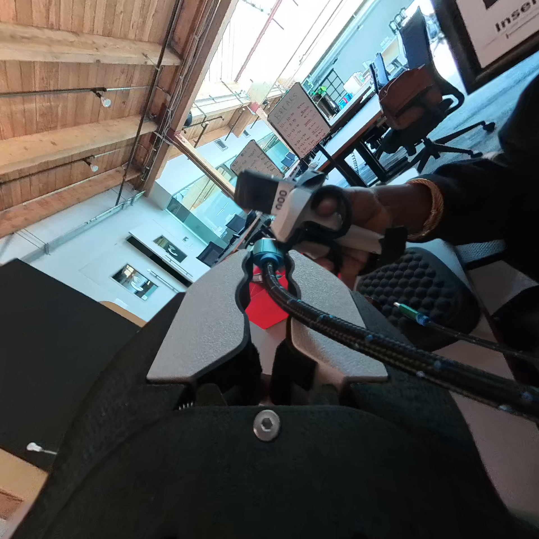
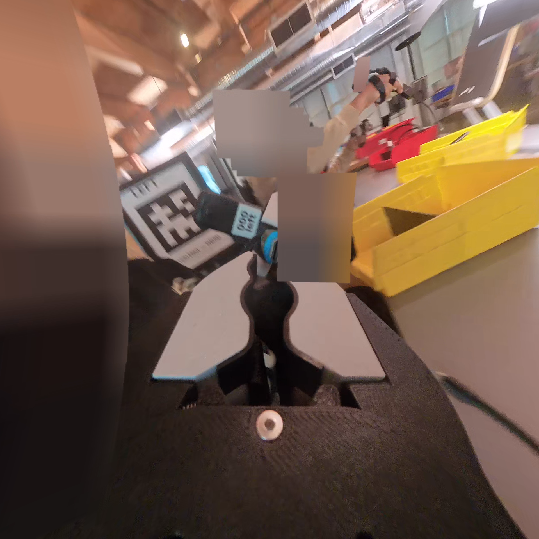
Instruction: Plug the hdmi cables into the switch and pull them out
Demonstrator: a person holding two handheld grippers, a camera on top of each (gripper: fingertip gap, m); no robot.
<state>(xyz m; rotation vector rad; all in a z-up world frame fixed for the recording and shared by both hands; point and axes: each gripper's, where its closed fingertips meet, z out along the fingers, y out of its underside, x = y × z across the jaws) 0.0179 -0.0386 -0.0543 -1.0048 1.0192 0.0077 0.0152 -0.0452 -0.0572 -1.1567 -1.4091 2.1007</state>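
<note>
HDMI cable, black braid, blue collar: pinched at the plug between left gripper tips, jaws nearly closed. Right gripper close ahead; grip unclear, blurred. Switch not visible. Advice: square plug to port, push straight. Yellow bins beyond.

Yellow bins beside red bins; whiteboards farther off.

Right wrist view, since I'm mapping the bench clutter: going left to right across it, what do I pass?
Black-and-white marker board → blue-collared plug at the right tool tips → red bins → yellow bins.
</note>
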